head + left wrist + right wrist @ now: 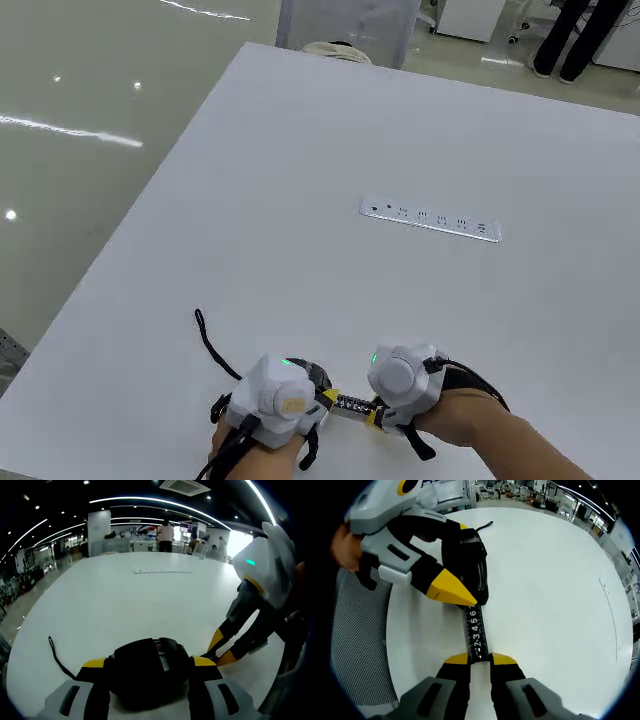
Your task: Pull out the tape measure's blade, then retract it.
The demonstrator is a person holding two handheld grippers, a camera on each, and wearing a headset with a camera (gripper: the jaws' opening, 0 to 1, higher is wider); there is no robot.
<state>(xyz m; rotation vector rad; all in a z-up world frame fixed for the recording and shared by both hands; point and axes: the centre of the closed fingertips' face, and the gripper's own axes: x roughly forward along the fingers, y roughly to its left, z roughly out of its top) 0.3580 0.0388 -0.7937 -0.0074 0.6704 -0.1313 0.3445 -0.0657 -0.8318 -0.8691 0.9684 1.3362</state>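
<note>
The black tape measure [147,672] rests on the white table [330,150] near its front edge, and my left gripper [148,662] is shut on its case. A short length of yellow blade [476,630], marked up to about 6, runs from the case [467,562] to my right gripper [480,658], which is shut on the blade's end. In the head view the left gripper [310,392] and the right gripper [378,410] sit close together with the blade [350,404] between them. The case's black wrist strap [210,345] trails away to the left.
A white power strip [430,218] lies flat mid-table, beyond the grippers. A chair [345,30] stands at the table's far edge, and a person's legs [575,35] show at the back right. The table's left edge drops to a glossy floor [80,130].
</note>
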